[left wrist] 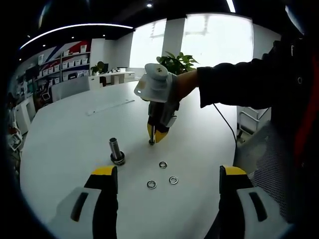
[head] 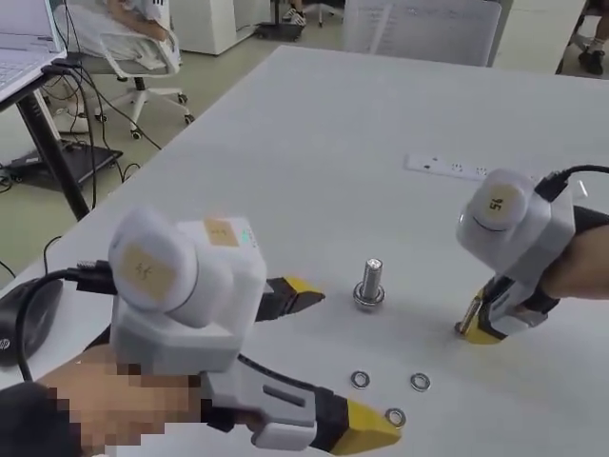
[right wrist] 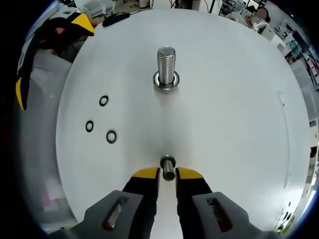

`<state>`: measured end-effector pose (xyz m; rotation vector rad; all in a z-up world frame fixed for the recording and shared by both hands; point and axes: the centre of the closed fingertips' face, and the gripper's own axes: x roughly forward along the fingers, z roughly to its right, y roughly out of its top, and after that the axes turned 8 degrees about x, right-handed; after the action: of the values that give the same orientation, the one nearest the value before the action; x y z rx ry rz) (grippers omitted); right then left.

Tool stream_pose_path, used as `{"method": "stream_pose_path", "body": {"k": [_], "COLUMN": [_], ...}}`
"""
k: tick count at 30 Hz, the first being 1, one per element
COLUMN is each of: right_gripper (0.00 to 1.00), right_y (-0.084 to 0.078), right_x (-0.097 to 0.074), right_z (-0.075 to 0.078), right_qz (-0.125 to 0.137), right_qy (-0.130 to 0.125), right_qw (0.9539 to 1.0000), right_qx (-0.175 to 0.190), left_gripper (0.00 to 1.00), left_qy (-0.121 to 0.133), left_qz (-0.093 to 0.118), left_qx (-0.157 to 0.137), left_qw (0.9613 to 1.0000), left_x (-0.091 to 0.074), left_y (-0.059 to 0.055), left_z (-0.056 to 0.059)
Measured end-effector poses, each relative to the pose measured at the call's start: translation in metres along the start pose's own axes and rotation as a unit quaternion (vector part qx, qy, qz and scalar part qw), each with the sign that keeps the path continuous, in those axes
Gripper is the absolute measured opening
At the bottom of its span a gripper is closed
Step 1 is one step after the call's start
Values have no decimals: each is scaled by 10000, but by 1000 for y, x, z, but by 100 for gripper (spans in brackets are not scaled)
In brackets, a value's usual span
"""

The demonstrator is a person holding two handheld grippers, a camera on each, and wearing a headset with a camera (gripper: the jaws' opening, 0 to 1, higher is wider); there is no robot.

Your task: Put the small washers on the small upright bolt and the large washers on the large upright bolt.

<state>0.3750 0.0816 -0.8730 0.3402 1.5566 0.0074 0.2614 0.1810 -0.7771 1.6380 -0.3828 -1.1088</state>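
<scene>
The large bolt (head: 370, 283) (left wrist: 116, 150) (right wrist: 166, 67) stands upright mid-table with a ring at its base. Three small washers lie flat in front of it: one (head: 360, 380), another (head: 420, 382) and a third (head: 396, 417), also seen as washers (left wrist: 163, 164) (right wrist: 103, 100). My right gripper (head: 476, 328) (right wrist: 168, 174) (left wrist: 153, 138) points down at the table, shut on the small bolt (right wrist: 167, 164) (head: 469, 314), which stands on its end. My left gripper (head: 347, 360) (left wrist: 168, 172) hovers open near the washers, nothing between its jaws.
A white power strip (head: 447, 168) lies further back on the table. A black mouse (head: 24, 319) sits by the table's left edge. Beyond that edge are a desk with cables and an office chair (head: 138, 57).
</scene>
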Motion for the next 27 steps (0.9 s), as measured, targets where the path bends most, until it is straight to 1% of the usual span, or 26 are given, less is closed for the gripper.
{"method": "stream_pose_path", "body": {"k": [6,12,20,27], "right_gripper": [17,18,19,19], "right_y": [-3,-10,-18,-25], "right_x": [-4,-8,-14,-17], "right_z": [0,1,-2,-8], "right_qz": [13,43,33,62], "right_qy": [-27,-50,-82,-110], "right_qw": [10000,9999,9998,9997], "right_qx": [25,136,190,204], "left_gripper": [84,84,84,84], "left_qy": [-17,-28,-29,-42], "left_qz": [11,17,31,37], "left_qx": [8,19,48,67], "left_qw": [10000,10000,10000,10000], "left_x": [0,0,0,1], "left_y": [1,1,3,4], "left_z": [1,2,2,3]}}
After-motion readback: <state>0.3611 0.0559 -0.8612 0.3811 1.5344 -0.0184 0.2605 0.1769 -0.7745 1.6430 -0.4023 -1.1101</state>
